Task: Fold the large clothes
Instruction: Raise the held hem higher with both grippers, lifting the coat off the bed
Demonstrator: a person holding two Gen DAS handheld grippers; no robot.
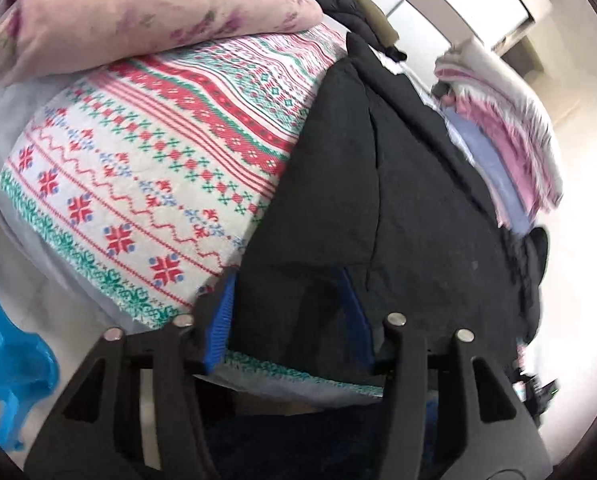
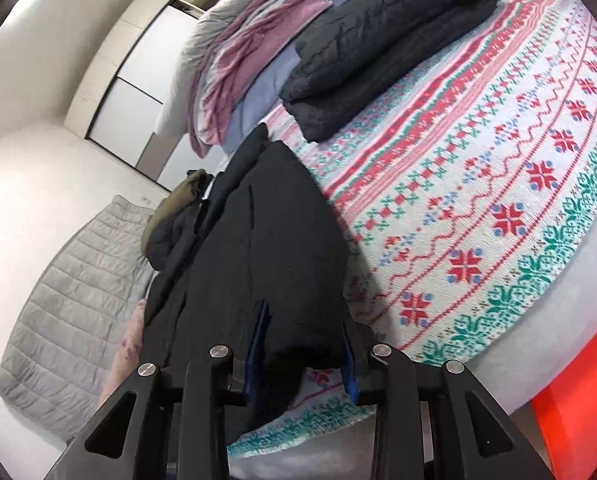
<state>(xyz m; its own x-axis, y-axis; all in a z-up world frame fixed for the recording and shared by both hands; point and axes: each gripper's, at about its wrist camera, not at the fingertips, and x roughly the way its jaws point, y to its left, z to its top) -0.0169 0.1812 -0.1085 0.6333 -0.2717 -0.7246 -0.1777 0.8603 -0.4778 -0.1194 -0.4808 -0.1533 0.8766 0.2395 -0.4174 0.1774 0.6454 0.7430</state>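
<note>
Left claw [image 1: 286, 312]: blue-padded fingers [image 1: 218, 320] spread apart, black garment [image 1: 378, 184] lying between them; whether the pads press the cloth cannot be told.
Right claw [image 2: 304, 344]: fingers [image 2: 258, 332] parted, the same dark cloth filling the gap; grip likewise cannot be told.
Black garment [image 2: 258, 232]: large dark coat-like piece, laid lengthwise on the bed, running from the claws at 6 o'clock toward 12 o'clock in both wrist views; one long seam visible down its middle.
Bedspread [image 1: 146, 168]: white knit-pattern cover with red, green and blue snowflake bands, under the garment; at 9 o'clock in the left view, 3 o'clock in the right view.
Folded dark quilted garment [image 2: 378, 40]: on the bedspread at 1 o'clock, right view, apart from the black garment.
Pink, lilac and grey bedding pile [image 2: 258, 56]: at 11 o'clock, right view, beside the folded dark piece.
Floral pink pillow [image 1: 138, 12]: at 11 o'clock, left view, on the bedspread.
Grey quilted blanket [image 2: 66, 288]: at 8 o'clock, right view.
Blue plastic stool [image 1: 6, 352]: at 8 o'clock, left view.
</note>
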